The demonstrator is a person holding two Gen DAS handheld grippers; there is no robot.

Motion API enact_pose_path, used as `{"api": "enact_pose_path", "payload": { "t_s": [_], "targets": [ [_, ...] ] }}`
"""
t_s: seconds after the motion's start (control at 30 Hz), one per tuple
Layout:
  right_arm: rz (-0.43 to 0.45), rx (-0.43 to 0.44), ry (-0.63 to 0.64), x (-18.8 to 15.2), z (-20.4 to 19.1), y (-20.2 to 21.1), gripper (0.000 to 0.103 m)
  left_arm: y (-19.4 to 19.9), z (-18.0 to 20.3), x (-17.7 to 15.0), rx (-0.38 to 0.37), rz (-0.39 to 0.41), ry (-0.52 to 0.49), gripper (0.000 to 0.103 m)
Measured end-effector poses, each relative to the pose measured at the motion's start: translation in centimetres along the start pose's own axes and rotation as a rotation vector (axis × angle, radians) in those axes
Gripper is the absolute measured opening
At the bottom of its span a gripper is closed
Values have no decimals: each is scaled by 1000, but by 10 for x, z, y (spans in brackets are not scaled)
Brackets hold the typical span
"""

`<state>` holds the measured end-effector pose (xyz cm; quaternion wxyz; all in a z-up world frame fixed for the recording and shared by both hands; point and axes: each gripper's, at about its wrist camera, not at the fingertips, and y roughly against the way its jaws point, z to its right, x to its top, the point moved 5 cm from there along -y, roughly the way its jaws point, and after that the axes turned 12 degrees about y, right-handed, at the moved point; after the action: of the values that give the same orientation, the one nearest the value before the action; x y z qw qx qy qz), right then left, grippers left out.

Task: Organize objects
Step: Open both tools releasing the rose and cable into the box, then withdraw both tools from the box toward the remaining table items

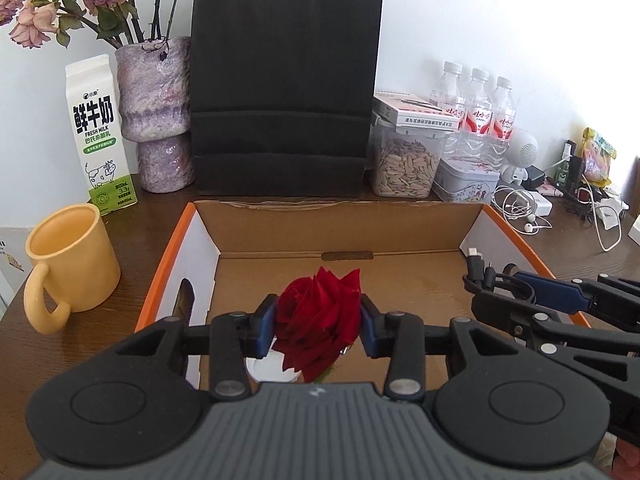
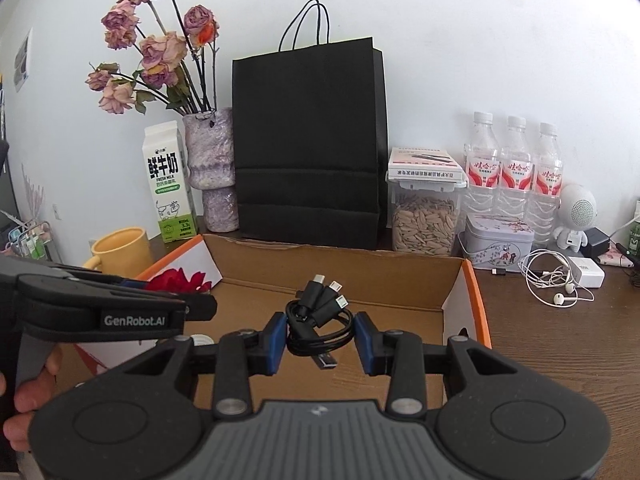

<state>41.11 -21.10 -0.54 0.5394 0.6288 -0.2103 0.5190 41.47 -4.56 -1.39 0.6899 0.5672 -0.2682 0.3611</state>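
Note:
An open cardboard box (image 1: pixel 340 222) with orange outer sides lies on the brown table; it also shows in the right wrist view (image 2: pixel 384 276). My left gripper (image 1: pixel 319 322) is shut on a red rose (image 1: pixel 320 312) and holds it over the box's near left part. My right gripper (image 2: pixel 320 336) is shut on a coiled black multi-plug cable (image 2: pixel 320 320) over the box's right part. The cable (image 1: pixel 480 276) and right gripper show at the right of the left wrist view. The rose (image 2: pixel 178 280) and left gripper show at the left of the right wrist view.
A yellow mug (image 1: pixel 68 256) stands left of the box. Behind it are a milk carton (image 1: pixel 100 136), a vase of dried roses (image 1: pixel 158 116), a black paper bag (image 1: pixel 280 88), a seed jar (image 1: pixel 404 164), water bottles (image 1: pixel 476 108), a tin (image 1: pixel 464 178). White earphones (image 2: pixel 560 280) and chargers lie at the right.

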Motion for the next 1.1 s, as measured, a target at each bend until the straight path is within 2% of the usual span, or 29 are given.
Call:
{"api": "enact_pose_path", "payload": {
  "t_s": [0.03,0.07,0.1,0.17,0.23,0.27,0.63,1.1],
  "targets": [
    [-6,0,-2,-1,1,-1,36,-2,0,0,1,-5,3,51],
    [-13,-1,-4,-1,2,-3,37,-3,-1,0,3,-8,9,66],
    [-16,-5,-4,-2,3,-4,41,-3,-2,0,7,-9,14,87],
    [-23,-22,-9,-2,6,-5,75,-3,-5,2,43,6,23,103],
    [-23,-47,-12,-2,10,-4,94,-3,-8,4,54,11,29,103],
    [-21,-56,-18,-2,12,-4,99,-2,-9,4,46,4,34,103],
    [-3,-60,-25,2,12,7,102,15,-12,2,66,12,35,103],
    [67,-70,-25,0,-1,79,103,86,-6,-10,76,51,33,103]
  ]
}}
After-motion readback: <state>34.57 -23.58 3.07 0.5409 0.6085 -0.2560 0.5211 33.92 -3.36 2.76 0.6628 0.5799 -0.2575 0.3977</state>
